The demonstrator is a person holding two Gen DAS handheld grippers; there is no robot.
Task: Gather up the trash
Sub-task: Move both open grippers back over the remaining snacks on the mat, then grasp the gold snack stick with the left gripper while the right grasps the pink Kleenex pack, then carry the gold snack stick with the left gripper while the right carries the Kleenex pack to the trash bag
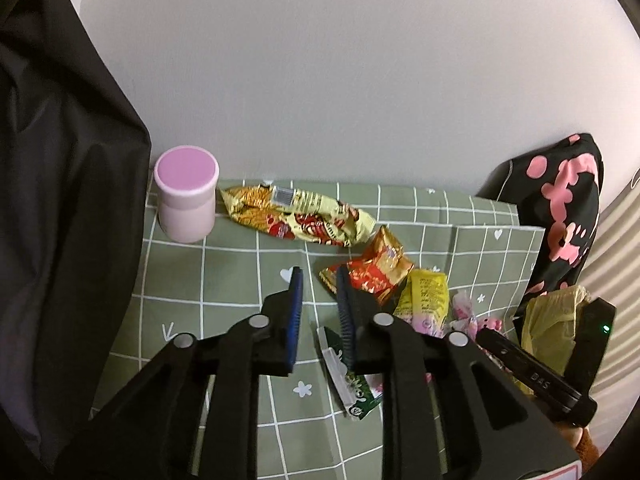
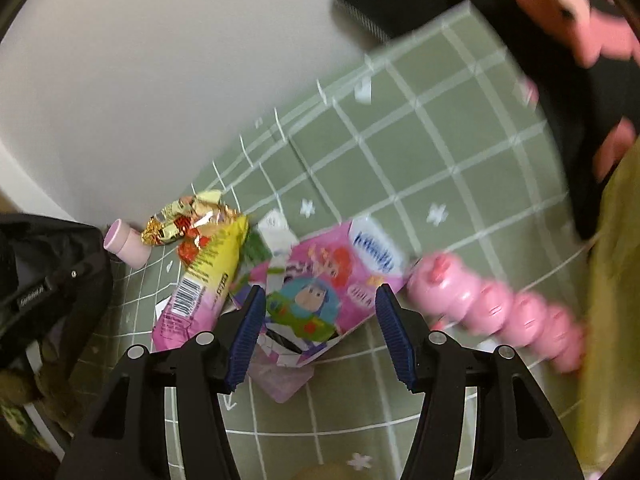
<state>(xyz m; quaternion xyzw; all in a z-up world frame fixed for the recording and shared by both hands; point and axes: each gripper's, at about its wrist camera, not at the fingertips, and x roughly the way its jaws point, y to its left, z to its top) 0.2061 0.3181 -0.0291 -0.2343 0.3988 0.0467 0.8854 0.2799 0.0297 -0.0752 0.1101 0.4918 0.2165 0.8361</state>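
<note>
right claw (image 2: 320, 300) open over pink wrapper (image 2: 316, 280), bare green cloth (image 2: 440, 152) beyond

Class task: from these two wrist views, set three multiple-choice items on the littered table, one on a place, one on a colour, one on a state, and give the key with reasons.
1. Where does the pink jar stand?
A. at the wall, by the long noodle wrapper
B. on the floor
C. inside the yellow bag

2. What colour is the checked tablecloth?
A. blue
B. green
C. red

3. How is the right claw?
A. shut on the jar
B. shut, empty
C. open over the pink cartoon packet

Key: A, the jar stands beside the wrapper at the wall; B, green with white lines; C, its pads stand wide apart.
</note>
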